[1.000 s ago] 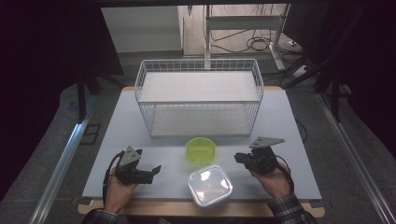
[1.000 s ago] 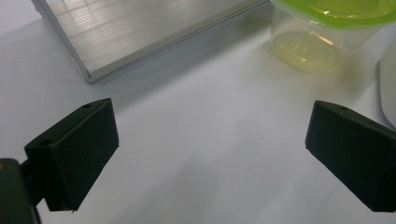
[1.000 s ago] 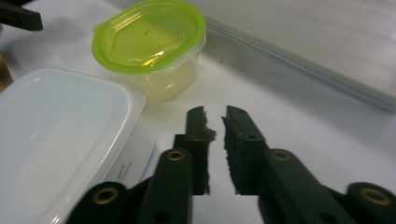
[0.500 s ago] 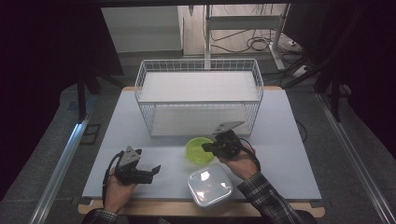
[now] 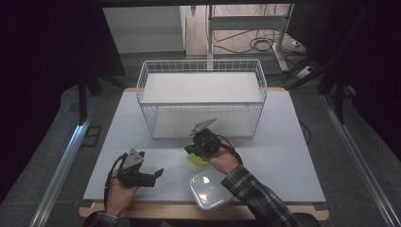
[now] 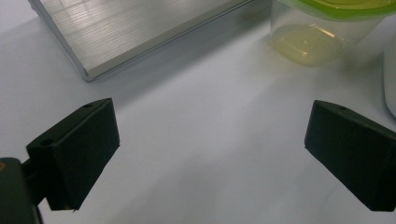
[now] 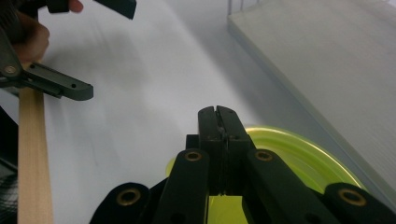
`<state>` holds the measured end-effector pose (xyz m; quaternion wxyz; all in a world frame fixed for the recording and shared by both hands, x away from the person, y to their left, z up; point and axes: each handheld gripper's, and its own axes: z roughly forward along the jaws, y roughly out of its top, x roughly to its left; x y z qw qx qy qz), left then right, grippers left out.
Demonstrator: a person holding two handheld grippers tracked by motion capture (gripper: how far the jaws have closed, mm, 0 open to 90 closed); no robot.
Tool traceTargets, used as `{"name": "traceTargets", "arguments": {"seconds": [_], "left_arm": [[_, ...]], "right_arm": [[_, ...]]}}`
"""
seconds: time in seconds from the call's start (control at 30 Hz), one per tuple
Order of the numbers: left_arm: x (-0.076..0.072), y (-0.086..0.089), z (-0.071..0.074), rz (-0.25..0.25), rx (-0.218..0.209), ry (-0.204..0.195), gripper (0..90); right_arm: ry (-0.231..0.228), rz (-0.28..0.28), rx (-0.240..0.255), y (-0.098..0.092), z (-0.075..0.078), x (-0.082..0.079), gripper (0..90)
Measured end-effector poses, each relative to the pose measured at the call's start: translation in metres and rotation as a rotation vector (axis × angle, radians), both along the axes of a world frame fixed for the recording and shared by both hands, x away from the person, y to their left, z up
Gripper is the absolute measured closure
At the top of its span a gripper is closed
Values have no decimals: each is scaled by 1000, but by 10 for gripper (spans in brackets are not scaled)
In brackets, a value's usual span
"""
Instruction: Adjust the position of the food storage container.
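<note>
A white wire basket stands at the far middle of the pale grey table, its floor a light ribbed panel (the same panel shows in both gripper views). A white square lidded container sits at the table's near edge, by the wooden front strip. Beyond the table, cables lie on the floor beside a metal rack.

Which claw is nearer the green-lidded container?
Right. The right claw hovers shut directly over the green-lidded container; the left claw sits open, apart, to the container's left near the table's front edge.
</note>
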<state>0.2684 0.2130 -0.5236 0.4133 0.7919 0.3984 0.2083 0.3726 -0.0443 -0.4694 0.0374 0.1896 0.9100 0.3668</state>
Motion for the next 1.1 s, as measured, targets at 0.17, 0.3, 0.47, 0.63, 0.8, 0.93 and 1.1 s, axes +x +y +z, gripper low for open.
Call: {"name": "traceTargets", "arguments": {"seconds": [0.17, 0.3, 0.47, 0.63, 0.8, 0.93, 1.1], "left_arm": [[0, 0, 0, -2, 4, -1, 29], [0, -2, -1, -4, 17, 0, 31], [0, -4, -1, -9, 31, -1, 33], [0, -4, -1, -8, 32, -3, 33], [0, -4, -1, -9, 36, -2, 33], [0, -5, -1, -8, 39, -2, 33], [0, -5, -1, -8, 41, -1, 34]], "right_arm": [[1, 18, -27, 9, -5, 2, 898], [-3, 36, -44, 11, -5, 3, 899], [8, 16, -57, 2, -3, 5, 900], [0, -2, -67, -10, -2, 6, 900], [9, -18, -66, -23, -2, 4, 900], [7, -56, -57, -42, -1, 4, 900], [1, -87, -53, -60, 0, 5, 900]]}}
